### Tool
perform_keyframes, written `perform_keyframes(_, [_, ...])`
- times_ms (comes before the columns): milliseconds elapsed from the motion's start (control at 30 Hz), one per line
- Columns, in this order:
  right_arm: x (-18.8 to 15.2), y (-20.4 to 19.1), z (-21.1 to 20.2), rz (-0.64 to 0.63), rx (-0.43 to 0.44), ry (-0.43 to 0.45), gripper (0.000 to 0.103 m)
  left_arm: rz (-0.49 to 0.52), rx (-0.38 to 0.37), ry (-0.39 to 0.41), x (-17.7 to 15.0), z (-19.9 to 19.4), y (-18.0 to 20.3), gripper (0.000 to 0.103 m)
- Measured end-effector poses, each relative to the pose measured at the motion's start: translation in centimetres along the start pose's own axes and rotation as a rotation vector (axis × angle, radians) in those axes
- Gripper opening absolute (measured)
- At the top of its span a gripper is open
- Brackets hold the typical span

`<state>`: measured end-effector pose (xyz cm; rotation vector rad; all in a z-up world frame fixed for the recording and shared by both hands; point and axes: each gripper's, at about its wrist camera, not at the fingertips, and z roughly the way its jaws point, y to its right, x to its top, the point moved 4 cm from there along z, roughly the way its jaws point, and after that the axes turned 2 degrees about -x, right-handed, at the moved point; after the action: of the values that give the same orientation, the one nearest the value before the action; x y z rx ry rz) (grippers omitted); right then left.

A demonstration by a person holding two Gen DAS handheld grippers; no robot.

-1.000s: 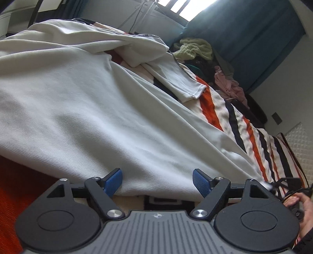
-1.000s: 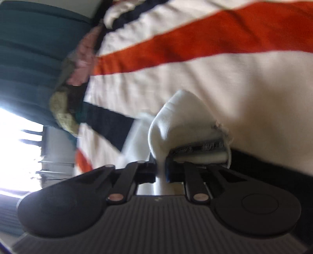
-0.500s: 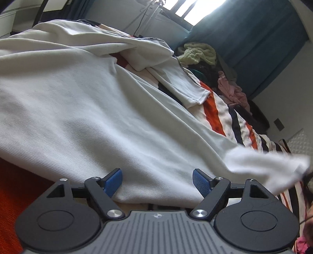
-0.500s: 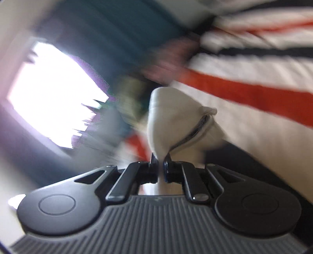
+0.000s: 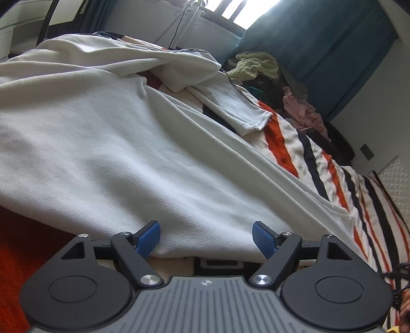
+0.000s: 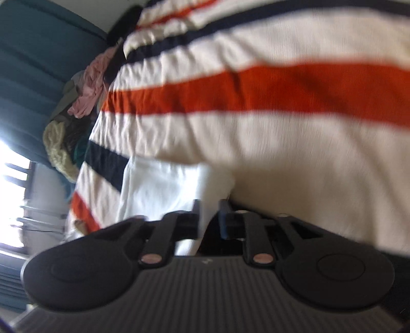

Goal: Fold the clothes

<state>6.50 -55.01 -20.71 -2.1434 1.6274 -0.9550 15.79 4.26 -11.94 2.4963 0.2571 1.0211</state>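
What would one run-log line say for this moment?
left gripper: open, at white garment hem | right gripper: opening, cloth between | striped blanket beneath

A bed (image 5: 315, 164) with an orange, white and dark striped cover fills the room. Behind it hang teal curtains (image 5: 320, 46) beside a bright window (image 5: 246, 10). The wall (image 5: 379, 123) is pale.

My right wrist view is motion-blurred; white garment (image 6: 164, 189) runs under the right claw (image 6: 210, 212), contact unclear. Shirt's left side is cut off by the frame.
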Motion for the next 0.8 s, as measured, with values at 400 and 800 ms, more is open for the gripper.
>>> perform_keyframes(400, [-0.8,-9.6,5.3,-0.438,0.063,0.034,0.082,0.174,0.139,-0.012,-0.9,1.2,1.0,0.088])
perform_keyframes(800, [0.7,-10.7,15.7,-0.604,-0.065,0.003,0.084,0.206,0.151,-0.03,-1.5,1.2,0.8,0.099])
